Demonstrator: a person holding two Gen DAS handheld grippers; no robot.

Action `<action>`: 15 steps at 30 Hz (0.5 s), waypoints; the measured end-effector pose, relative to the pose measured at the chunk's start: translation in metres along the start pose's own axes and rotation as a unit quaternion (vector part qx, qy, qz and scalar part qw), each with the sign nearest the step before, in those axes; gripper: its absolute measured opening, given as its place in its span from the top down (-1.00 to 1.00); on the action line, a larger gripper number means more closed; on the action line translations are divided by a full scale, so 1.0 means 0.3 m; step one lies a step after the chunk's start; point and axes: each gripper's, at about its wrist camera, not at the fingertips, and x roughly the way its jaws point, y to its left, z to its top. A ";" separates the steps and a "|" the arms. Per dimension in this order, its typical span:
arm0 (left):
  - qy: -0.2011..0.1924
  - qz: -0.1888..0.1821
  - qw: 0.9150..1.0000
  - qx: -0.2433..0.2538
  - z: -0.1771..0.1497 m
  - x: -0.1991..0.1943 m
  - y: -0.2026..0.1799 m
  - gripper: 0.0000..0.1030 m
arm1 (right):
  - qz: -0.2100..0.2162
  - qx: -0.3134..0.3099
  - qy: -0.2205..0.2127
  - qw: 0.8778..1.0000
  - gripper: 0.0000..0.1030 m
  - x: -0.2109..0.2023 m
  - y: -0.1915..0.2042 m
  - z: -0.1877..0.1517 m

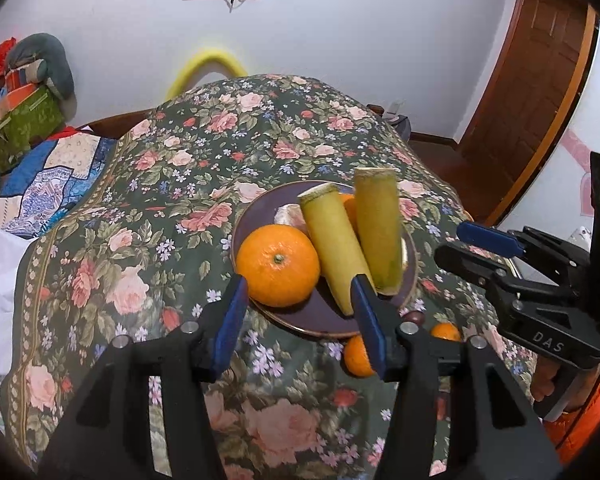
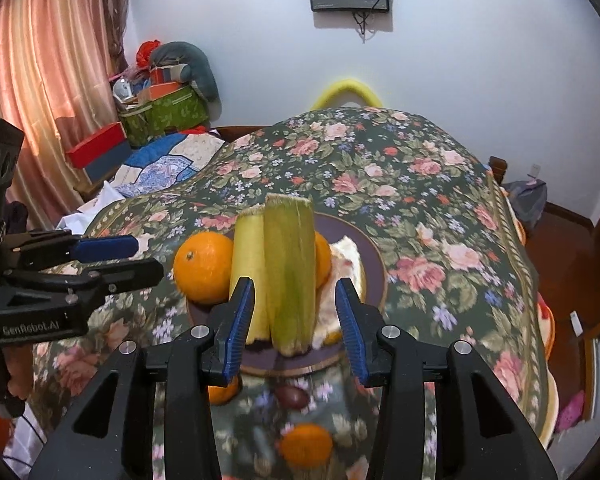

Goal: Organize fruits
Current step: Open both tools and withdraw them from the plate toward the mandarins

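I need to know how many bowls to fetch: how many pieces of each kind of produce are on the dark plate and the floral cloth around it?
Round orange citrus fruits with peel on: 4
Yellow-green cut stalk pieces: 2
Pale peeled citrus piece: 1
Small dark reddish-brown oval fruit: 1
Total: 8

Floral-clothed table (image 1: 180, 168); plate (image 1: 324, 316), loose oranges (image 1: 358, 356).

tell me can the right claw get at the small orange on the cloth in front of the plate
Probably yes. The small orange lies alone on the floral cloth, nearer than the plate, below the open, empty right claw; nothing covers it.
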 end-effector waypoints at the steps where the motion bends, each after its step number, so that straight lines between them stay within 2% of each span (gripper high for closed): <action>1: -0.001 0.000 1.000 0.002 -0.003 -0.007 -0.007 -0.04 | 0.000 0.003 0.001 1.000 0.21 -0.013 -0.003 -0.009; 6: 0.001 -0.003 1.000 0.010 -0.035 -0.041 -0.046 -0.12 | -0.013 0.007 0.006 1.000 0.18 -0.068 -0.004 -0.063; 10: 0.010 -0.005 1.000 0.020 -0.076 -0.050 -0.083 -0.13 | -0.017 0.014 0.013 1.000 0.10 -0.091 -0.013 -0.109; 15: 0.018 0.001 0.999 0.032 -0.125 -0.046 -0.116 -0.13 | -0.019 0.017 0.029 0.999 0.10 -0.090 -0.013 -0.171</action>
